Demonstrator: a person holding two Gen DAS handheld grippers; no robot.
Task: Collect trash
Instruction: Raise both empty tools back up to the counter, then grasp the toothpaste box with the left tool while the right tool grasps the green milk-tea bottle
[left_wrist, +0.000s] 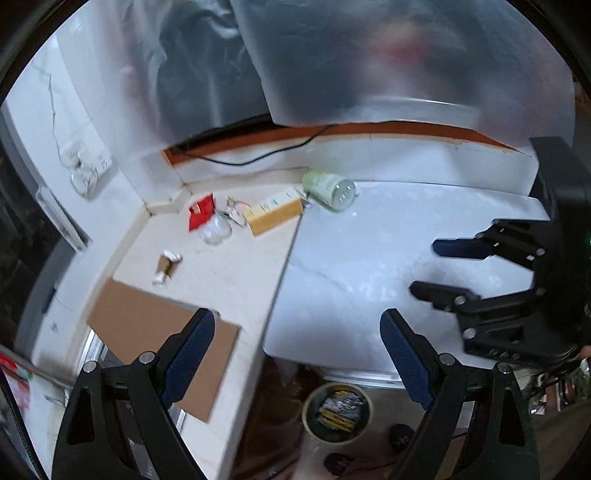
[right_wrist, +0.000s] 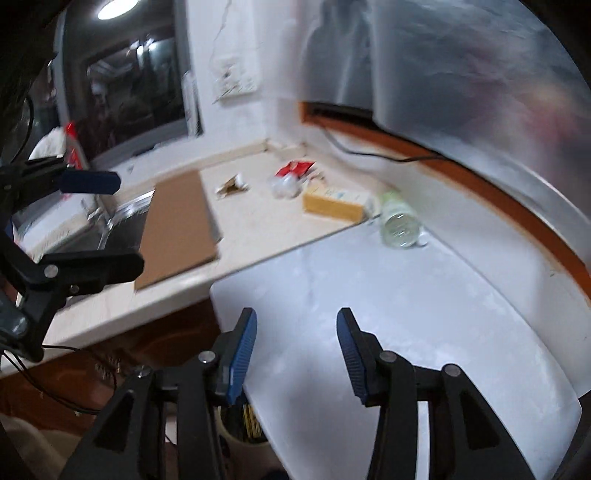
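Note:
Trash lies along the back of the counter: a green-labelled clear bottle on its side, a yellow box, a red wrapper, a crumpled clear cup and a small brown-and-white scrap. A round bin with wrappers in it stands on the floor below the counter edge. My left gripper hangs open and empty above the counter's front. My right gripper is open over the white slab, holding nothing.
A flat cardboard sheet overhangs the sink at the left. A black cable runs along the orange-trimmed ledge under a translucent plastic sheet. A wall socket and a dark window lie left.

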